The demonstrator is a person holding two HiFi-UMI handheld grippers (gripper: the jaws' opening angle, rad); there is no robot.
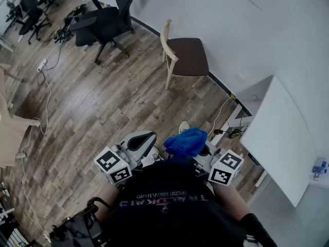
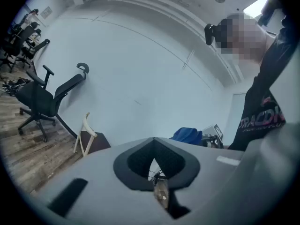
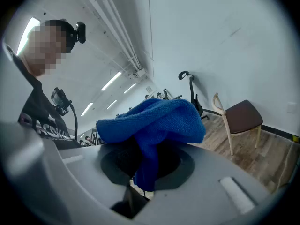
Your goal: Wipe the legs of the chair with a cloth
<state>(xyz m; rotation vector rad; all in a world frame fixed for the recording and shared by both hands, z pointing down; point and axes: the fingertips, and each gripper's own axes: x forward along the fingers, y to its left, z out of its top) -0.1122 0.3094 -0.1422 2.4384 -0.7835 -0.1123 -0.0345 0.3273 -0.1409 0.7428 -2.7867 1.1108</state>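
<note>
Right gripper [image 3: 143,175] pinches the blue cloth [image 3: 154,118]; left gripper [image 2: 157,170] sits closed, empty; the chair [image 1: 186,55] stands well apart by the wall [image 1: 231,19]; wiping not begun, so approaching its legs [image 1: 167,78] likely comes next.

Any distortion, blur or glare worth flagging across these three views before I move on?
Head view: even light, sharp, straight lines bend at the edges; the chair reads clearly. Left gripper view: heavy fisheye, dark corners, soft close foreground, a mosaic patch top right. Right gripper view: same fisheye; the cloth is sharp; ceiling lights glare mildly.
</note>
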